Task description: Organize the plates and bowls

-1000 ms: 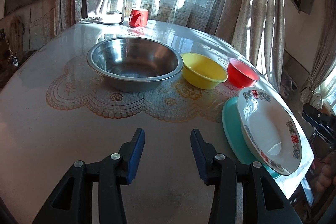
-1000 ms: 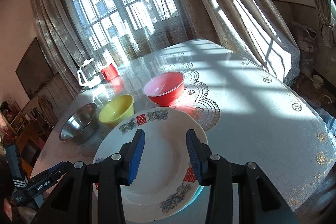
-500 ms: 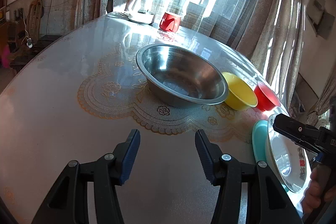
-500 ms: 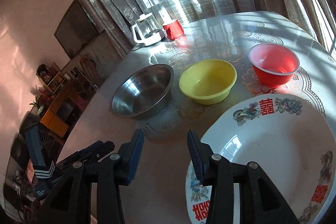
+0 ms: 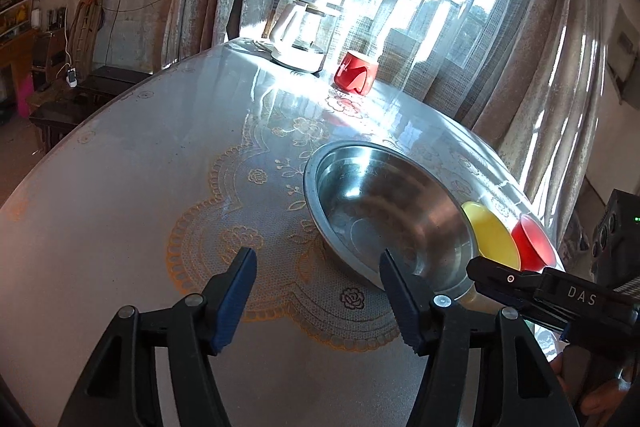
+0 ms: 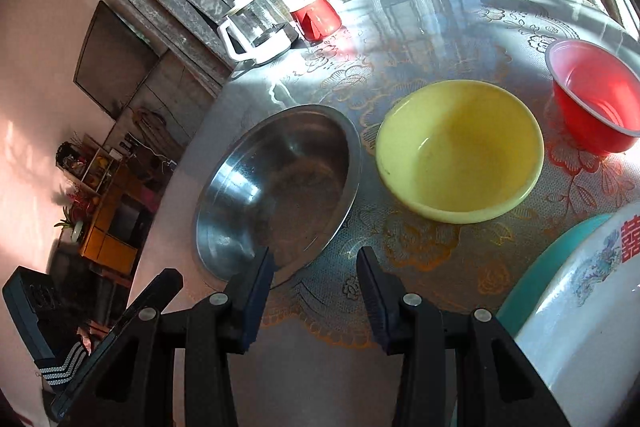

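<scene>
The left gripper [image 5: 314, 289] hovers over the bench [image 5: 120, 195], its jaws just widened and spread with nothing between them. The steel bowl [image 6: 276, 187] sits just ahead of both grippers. The right gripper [image 6: 314, 291] is parted and empty too. Ahead to its right stands the yellow bowl [image 6: 460, 151], then the red bowl [image 6: 592, 95]; the patterned plate [image 6: 592, 299] lies on a teal plate [image 6: 552, 267] at its right.

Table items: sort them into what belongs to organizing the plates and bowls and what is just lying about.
Belongs to the job:
- steel bowl
- yellow bowl
- red bowl
- white plate, lying on the teal plate

Just lying about:
- red mug
- glass kettle
- lace-patterned tablecloth
</scene>
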